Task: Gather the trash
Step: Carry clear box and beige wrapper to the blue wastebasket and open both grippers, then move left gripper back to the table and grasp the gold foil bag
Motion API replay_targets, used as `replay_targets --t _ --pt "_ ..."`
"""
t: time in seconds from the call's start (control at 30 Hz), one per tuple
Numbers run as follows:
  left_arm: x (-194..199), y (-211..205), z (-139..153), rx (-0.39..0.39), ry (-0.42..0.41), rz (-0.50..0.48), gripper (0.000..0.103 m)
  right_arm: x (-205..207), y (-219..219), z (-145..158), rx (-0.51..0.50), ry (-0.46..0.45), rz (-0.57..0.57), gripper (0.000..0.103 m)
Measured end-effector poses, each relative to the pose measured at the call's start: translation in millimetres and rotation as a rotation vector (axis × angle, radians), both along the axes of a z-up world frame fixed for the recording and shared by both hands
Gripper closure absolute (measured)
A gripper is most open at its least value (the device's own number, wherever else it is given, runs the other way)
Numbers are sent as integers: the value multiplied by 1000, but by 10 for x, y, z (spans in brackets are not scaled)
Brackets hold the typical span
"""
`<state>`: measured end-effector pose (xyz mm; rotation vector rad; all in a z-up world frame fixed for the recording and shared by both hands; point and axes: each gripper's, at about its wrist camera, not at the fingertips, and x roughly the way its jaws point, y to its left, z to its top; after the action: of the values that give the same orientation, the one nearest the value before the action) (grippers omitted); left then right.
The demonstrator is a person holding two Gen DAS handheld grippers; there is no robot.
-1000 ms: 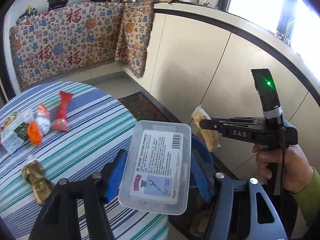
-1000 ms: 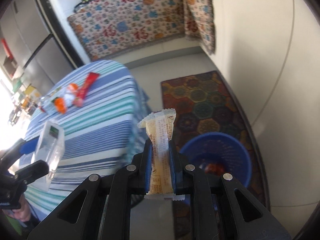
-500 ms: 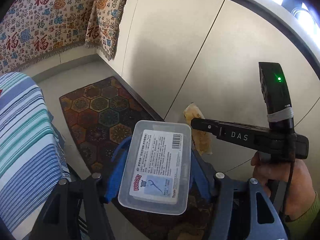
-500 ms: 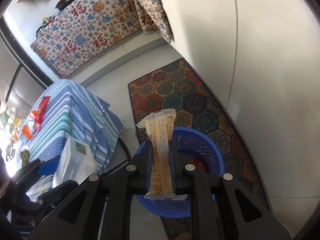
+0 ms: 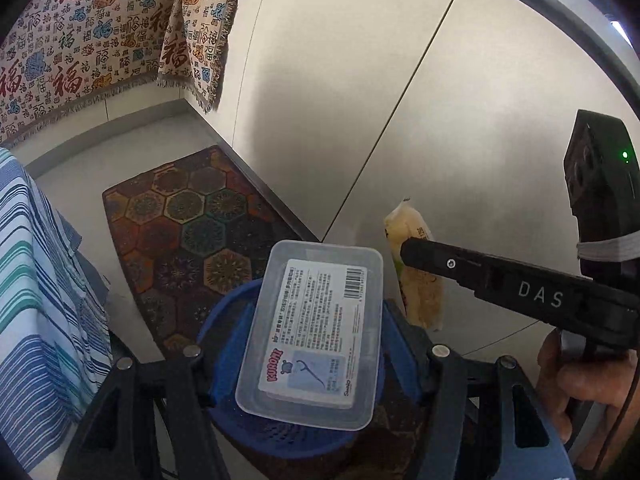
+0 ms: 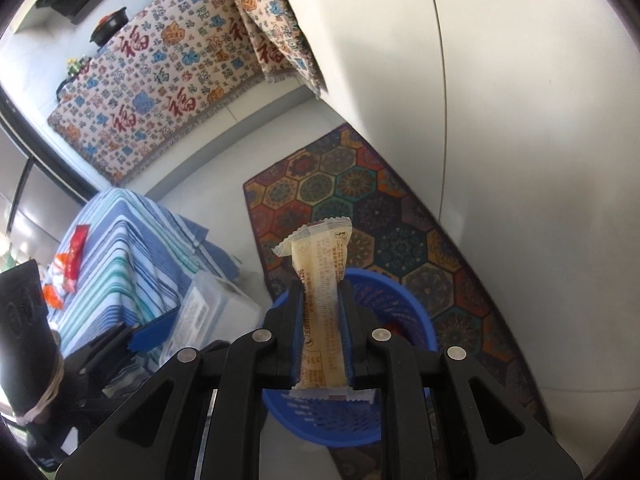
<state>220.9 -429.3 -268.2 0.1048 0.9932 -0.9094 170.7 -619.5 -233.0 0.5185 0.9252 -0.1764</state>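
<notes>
Both tongs over the blue trash basket (image 6: 362, 364). Left tongs (image 5: 308, 340) clench the clear floss-pick box (image 5: 314, 330). Right tongs (image 6: 322, 320), just easing apart, pads against the yellow snack wrapper (image 6: 320, 280). Release wrapper first, centred above the rim, then the box.

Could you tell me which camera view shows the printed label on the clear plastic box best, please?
The left wrist view: the clear plastic box faces the camera there, so its label and barcode show in full. In the right wrist view the box appears edge-on and blurred beside the striped cloth, its label unreadable.
</notes>
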Motion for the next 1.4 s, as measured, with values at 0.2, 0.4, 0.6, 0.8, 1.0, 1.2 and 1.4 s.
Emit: replay_targets --t 0.2,0.4,0.6,0.8,1.0,1.2,1.4 --pt "34 -70 -93 -4 33 -24 24 -45 -56 52 7 -28 -32 57" --pt "-3 10 -16 -6 7 3 24 -72 -59 152 -28 -65 -67 52" --pt "-175 469 370 -32 -47 55 24 -72 32 286 -119 -92 -85 21" --pt "-505 1286 661 11 -140 101 24 -8 349 419 -239 -117 -10 17" --pt "-779 2137 573 127 -197 215 24 -14 1171 545 -372 -193 179 12" --pt "-792 2923 476 188 -201 390 24 6 2330 505 -345 -255 443 12" --pt "-679 3432 347 235 -188 519 24 256 3214 235 -333 -173 592 16"
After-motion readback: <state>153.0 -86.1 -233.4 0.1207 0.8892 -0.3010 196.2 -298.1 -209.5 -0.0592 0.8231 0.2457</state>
